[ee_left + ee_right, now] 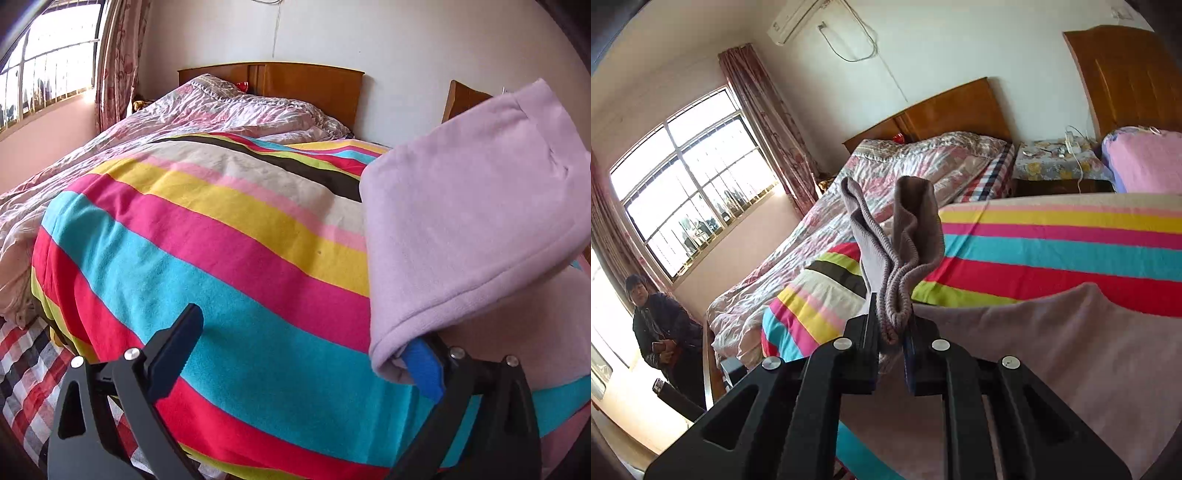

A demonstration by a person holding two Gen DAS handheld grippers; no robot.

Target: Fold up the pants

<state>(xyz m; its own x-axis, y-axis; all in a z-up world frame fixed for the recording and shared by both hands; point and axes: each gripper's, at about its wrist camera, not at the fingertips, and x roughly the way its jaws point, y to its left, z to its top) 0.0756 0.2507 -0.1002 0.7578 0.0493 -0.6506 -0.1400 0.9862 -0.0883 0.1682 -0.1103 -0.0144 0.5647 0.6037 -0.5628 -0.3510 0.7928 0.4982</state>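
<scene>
The pants (469, 218) are pale lilac fleece. In the left wrist view a folded part of them hangs lifted at the right, over the striped blanket (207, 251). My left gripper (303, 354) is open, with the pants' hem draped over its right, blue-padded finger (424, 369); the left finger stands free. In the right wrist view my right gripper (891, 332) is shut on the ribbed cuff or waistband (897, 251) of the pants, which sticks up between the fingers. The rest of the pants (1052, 350) lies spread on the blanket to the right.
The striped blanket (1071, 243) covers the bed's near part; a crumpled floral quilt (184, 118) lies towards the wooden headboard (295, 85). A window (687, 184) is at the left. A person (661, 325) stands by the bed's left side. A cluttered nightstand (1056, 162) is at the right.
</scene>
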